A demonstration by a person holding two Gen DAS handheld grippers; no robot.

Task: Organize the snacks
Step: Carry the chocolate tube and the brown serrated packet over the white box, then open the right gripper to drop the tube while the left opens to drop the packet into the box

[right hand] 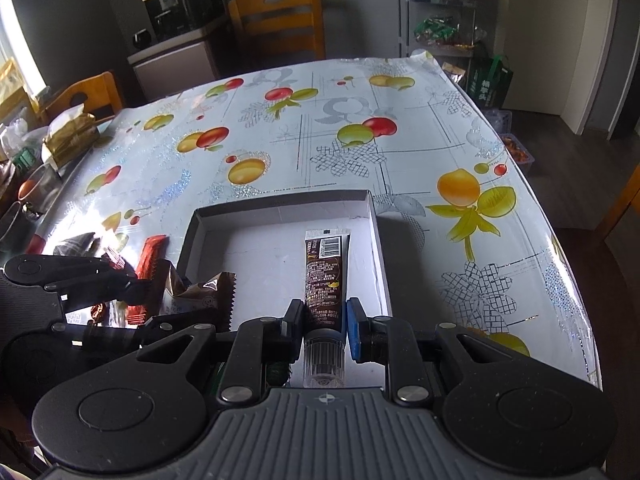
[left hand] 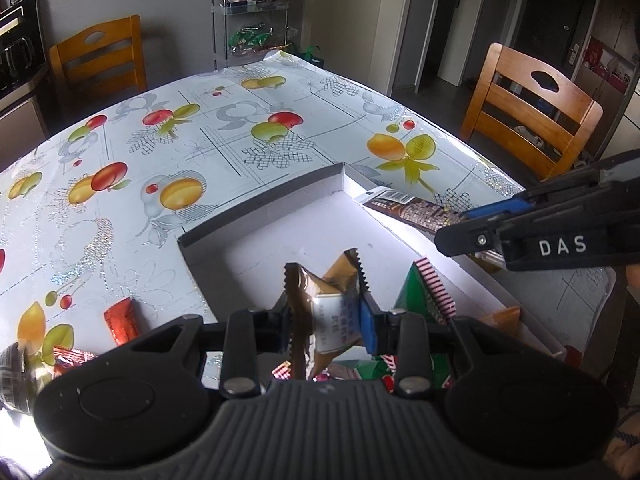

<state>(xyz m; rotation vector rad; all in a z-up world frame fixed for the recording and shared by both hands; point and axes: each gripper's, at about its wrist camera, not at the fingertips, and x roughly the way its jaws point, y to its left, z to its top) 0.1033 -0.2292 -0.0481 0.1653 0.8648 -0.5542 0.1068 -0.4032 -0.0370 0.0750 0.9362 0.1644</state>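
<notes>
A shallow white cardboard box sits on the fruit-print tablecloth. My left gripper is shut on a brown and gold snack packet and holds it over the box's near left part; the packet also shows in the right wrist view. My right gripper is shut on a dark brown tube with a clear cap, lying along the box's right wall. The tube and the right gripper show at the right of the left wrist view. A green packet lies in the box.
Red wrapped snacks lie on the table left of the box. Wooden chairs stand around the table. A wire rack with bags stands behind it. Clutter sits at the far left edge.
</notes>
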